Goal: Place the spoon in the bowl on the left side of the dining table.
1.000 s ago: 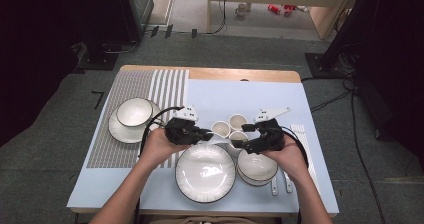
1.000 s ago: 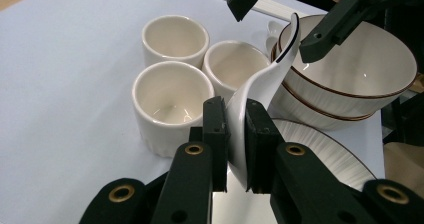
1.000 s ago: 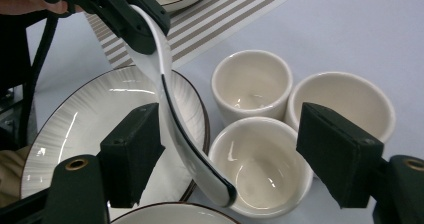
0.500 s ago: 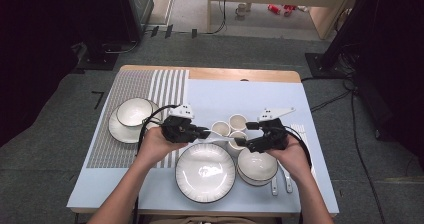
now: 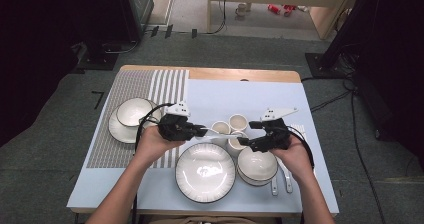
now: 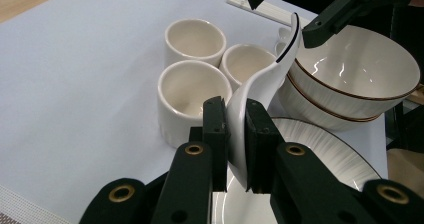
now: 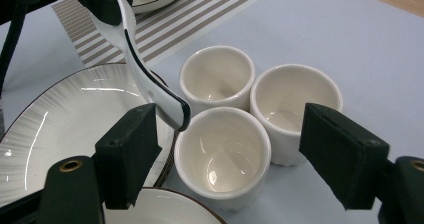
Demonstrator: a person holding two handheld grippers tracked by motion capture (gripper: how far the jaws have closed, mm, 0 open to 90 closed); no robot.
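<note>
Blue surface (image 5: 260, 96) carries three empty cups (image 7: 222, 154). Left tool (image 6: 234, 134) pinches a white spoon (image 6: 260, 84) above them; right tool (image 7: 225, 154) stands spread around its tip.

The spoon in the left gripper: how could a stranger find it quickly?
Start at the big ribbed plate near the table's front edge. Just behind it, three cups cluster. Above them the left gripper pinches the white spoon, the lone curved, dark-edged piece, off the table.
</note>
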